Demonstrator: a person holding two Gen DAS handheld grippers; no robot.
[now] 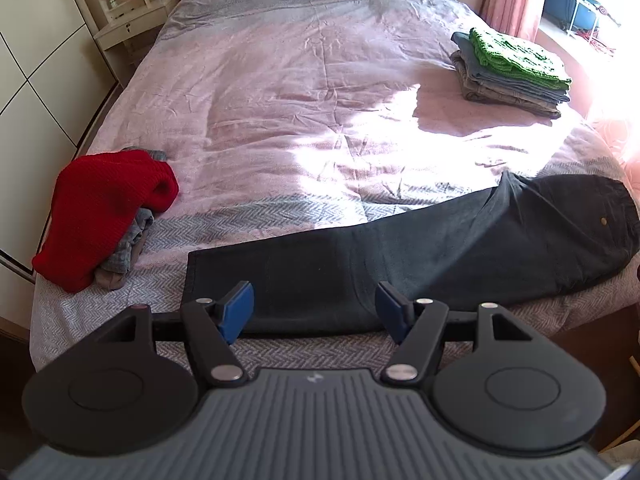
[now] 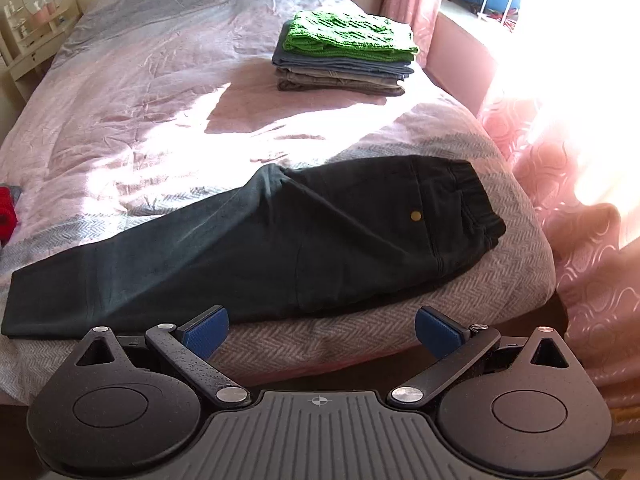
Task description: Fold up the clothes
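Dark trousers (image 1: 420, 252) lie folded lengthwise along the bed's near edge, waistband to the right, leg hems to the left; they also show in the right wrist view (image 2: 260, 240). My left gripper (image 1: 316, 312) is open and empty, just above the leg end near the front edge. My right gripper (image 2: 322, 330) is open and empty, over the bed edge in front of the trousers' seat. A stack of folded clothes (image 1: 512, 70) with a green knit on top sits at the far right of the bed, and shows in the right wrist view too (image 2: 344, 52).
A red sweater (image 1: 104, 208) lies heaped on grey garments at the bed's left edge. The pink bedspread (image 1: 280, 100) covers the bed. White wardrobe doors (image 1: 28, 100) stand at left, a dressing shelf (image 1: 132, 4) at the back, pink curtains (image 2: 568, 184) at right.
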